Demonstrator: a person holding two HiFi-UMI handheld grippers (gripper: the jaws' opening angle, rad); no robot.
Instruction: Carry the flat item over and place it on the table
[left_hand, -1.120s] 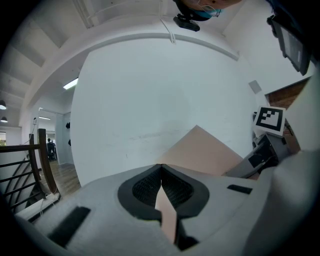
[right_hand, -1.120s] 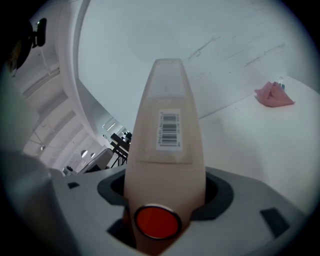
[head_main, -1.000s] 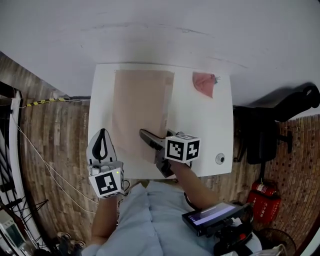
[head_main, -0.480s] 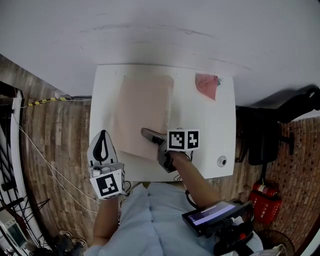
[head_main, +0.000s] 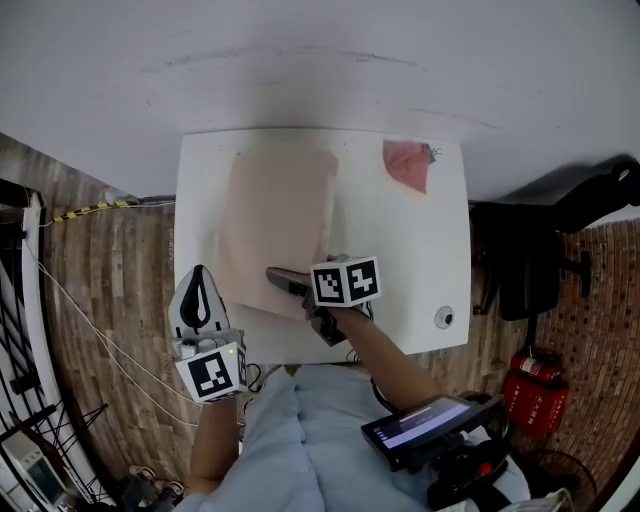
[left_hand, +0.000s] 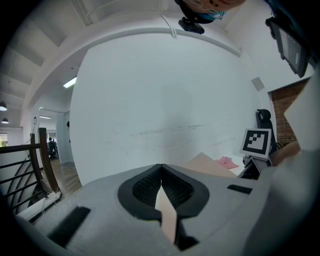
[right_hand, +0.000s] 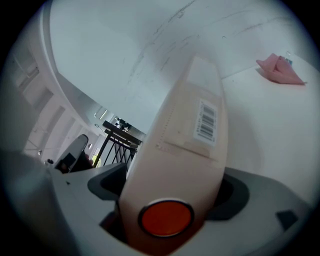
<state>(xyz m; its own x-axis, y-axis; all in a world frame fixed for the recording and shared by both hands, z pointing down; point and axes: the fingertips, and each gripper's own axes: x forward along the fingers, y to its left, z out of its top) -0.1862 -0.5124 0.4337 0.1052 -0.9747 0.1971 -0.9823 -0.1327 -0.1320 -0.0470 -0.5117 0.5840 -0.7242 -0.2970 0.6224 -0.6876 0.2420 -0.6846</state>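
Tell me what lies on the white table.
A beige flat envelope, a pink cloth and a small round object. The right tongs, just opening around the envelope, cover its near corner.

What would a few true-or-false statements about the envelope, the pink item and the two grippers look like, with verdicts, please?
1. The envelope lies on the left part of the white table. True.
2. The pink item sits on the envelope. False: it lies apart, near the table's far right corner.
3. The left gripper holds the envelope. False: it is shut, to the envelope's left, not on it.
4. The envelope passes between the right gripper's jaws. True; they have just been opening and stand wide.
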